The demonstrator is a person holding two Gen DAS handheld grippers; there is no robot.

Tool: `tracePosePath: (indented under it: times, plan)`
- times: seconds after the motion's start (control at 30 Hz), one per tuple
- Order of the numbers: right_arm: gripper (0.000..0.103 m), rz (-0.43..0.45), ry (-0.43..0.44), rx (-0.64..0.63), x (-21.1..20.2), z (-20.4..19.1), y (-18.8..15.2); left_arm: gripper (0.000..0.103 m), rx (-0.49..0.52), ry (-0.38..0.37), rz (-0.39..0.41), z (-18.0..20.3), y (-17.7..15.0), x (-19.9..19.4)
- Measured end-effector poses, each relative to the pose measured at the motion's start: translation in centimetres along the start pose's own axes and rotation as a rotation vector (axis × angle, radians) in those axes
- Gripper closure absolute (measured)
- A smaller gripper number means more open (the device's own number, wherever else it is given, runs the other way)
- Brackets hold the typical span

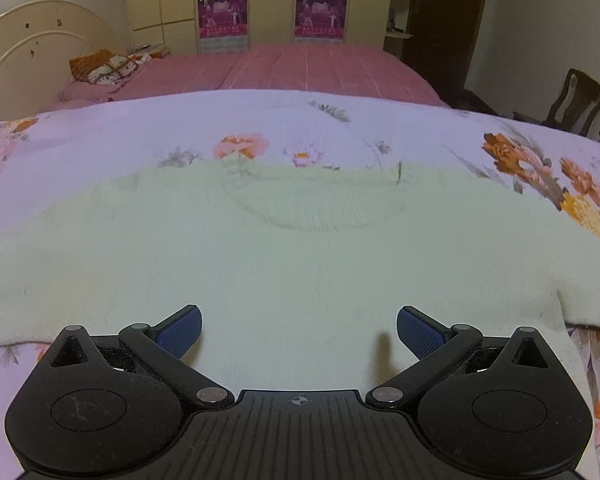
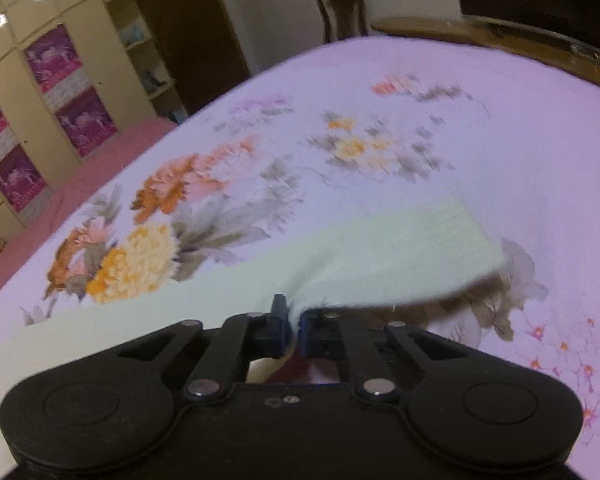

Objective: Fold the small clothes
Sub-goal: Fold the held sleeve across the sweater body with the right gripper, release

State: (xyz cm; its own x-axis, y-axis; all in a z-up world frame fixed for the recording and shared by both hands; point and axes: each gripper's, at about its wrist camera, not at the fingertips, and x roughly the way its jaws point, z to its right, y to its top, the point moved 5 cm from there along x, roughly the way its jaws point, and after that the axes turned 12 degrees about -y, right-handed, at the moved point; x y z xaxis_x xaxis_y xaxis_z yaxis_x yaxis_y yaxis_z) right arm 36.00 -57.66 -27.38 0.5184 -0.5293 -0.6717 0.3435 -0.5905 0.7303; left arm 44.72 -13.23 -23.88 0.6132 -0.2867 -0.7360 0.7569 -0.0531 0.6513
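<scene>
The sweater (image 1: 284,264) is a pale mint green knit. The sheet (image 2: 380,92) under it is lilac-white, printed with orange, pink and yellow flowers and grey leaves. The bedspread (image 1: 300,68) behind is pink check. Both grippers are black with blue pads (image 1: 182,330).

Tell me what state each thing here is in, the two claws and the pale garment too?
Left claw: open, hovering over the garment's body, gripping nothing.
Right claw: shut, pinching the sleeve.
Pale green sweater: spread flat, neckline away from the left camera, not yet folded.
Sleeve: held, its cuff end lifted off the bed.
Floral bedspread: spread smooth under the sweater.
</scene>
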Motion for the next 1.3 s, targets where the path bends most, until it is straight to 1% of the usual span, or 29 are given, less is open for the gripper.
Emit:
tracePosePath:
  times: [0.17, 0.23, 0.37, 0.5, 0.57, 0.63, 0.67, 0.7, 0.73, 0.8, 0.83, 0.9, 0.93, 0.97, 1.0, 1.03, 1.07, 1.13, 1.2, 1.3]
  plan:
    - [0.098, 0.083, 0.100, -0.101, -2.7, -4.2, 0.6, 0.000, -0.016, 0.009, 0.016, -0.8, 0.6, -0.5]
    - [0.098, 0.124, 0.160, -0.166, -4.4, -7.2, 0.7, 0.000, -0.028, 0.023, 0.035, -1.5, 0.9, -1.0]
    - [0.098, 0.158, 0.315, -0.293, -7.5, -13.8, -0.6, 0.000, -0.041, 0.053, 0.067, -3.3, 1.6, -2.5]
    - [0.098, 0.172, 0.476, -0.469, -10.7, -21.5, -4.7, 0.000, -0.078, 0.084, 0.105, -5.8, 1.9, -4.2]
    - [0.098, 0.171, 0.551, -0.605, -12.1, -25.3, -8.1, 0.000, -0.103, 0.119, 0.129, -7.3, 1.8, -4.9]
    - [0.098, 0.169, 0.610, -0.759, -13.1, -28.1, -11.8, 0.000, -0.123, 0.136, 0.125, -8.6, 1.6, -5.2]
    - [0.097, 0.158, 0.620, -0.847, -13.4, -29.1, -13.6, 0.000, -0.127, 0.137, 0.119, -9.0, 1.5, -5.2]
    - [0.091, 0.157, 0.622, -0.922, -13.6, -29.9, -15.1, 0.000, -0.127, 0.138, 0.110, -9.2, 1.4, -5.1]
    - [0.087, 0.174, 0.615, -0.993, -13.9, -30.4, -16.6, 0.000, -0.126, 0.132, 0.102, -9.3, 1.2, -4.9]
    - [0.080, 0.204, 0.615, -1.056, -14.5, -30.3, -17.8, 0.000, -0.124, 0.115, 0.090, -9.3, 0.9, -4.8]
    - [0.078, 0.199, 0.620, -1.061, -14.8, -30.3, -17.9, 0.000, -0.121, 0.110, 0.087, -9.2, 0.7, -4.6]
    - [0.069, 0.171, 0.636, -1.052, -14.9, -29.9, -17.3, 0.000, -0.114, 0.105, 0.083, -9.2, 0.6, -4.4]
    - [0.067, 0.157, 0.645, -1.038, -15.0, -29.5, -16.9, 0.000, -0.109, 0.104, 0.080, -9.0, 0.4, -4.5]
    - [0.062, 0.134, 0.651, -1.010, -15.0, -29.2, -16.3, 0.000, -0.103, 0.103, 0.079, -8.9, 0.3, -4.6]
    - [0.057, 0.088, 0.654, -0.961, -14.6, -28.6, -15.4, 0.000, -0.097, 0.106, 0.078, -8.8, 0.2, -4.6]
    - [0.055, 0.036, 0.660, -0.910, -14.4, -28.2, -15.1, 0.000, -0.093, 0.110, 0.077, -8.9, 0.1, -4.7]
    - [0.054, -0.036, 0.668, -0.841, -13.6, -27.7, -14.2, 0.000, -0.092, 0.112, 0.076, -8.8, -0.1, -4.9]
    - [0.053, -0.149, 0.678, -0.716, -12.7, -26.5, -13.5, 0.000, -0.100, 0.118, 0.081, -9.1, -0.3, -5.1]
    - [0.053, -0.209, 0.674, -0.620, -11.7, -25.6, -12.9, 0.000, -0.108, 0.123, 0.083, -9.4, -0.4, -5.3]
    - [0.053, -0.267, 0.674, -0.534, -10.4, -25.7, -12.4, 0.000, -0.119, 0.131, 0.082, -9.8, -0.6, -5.5]
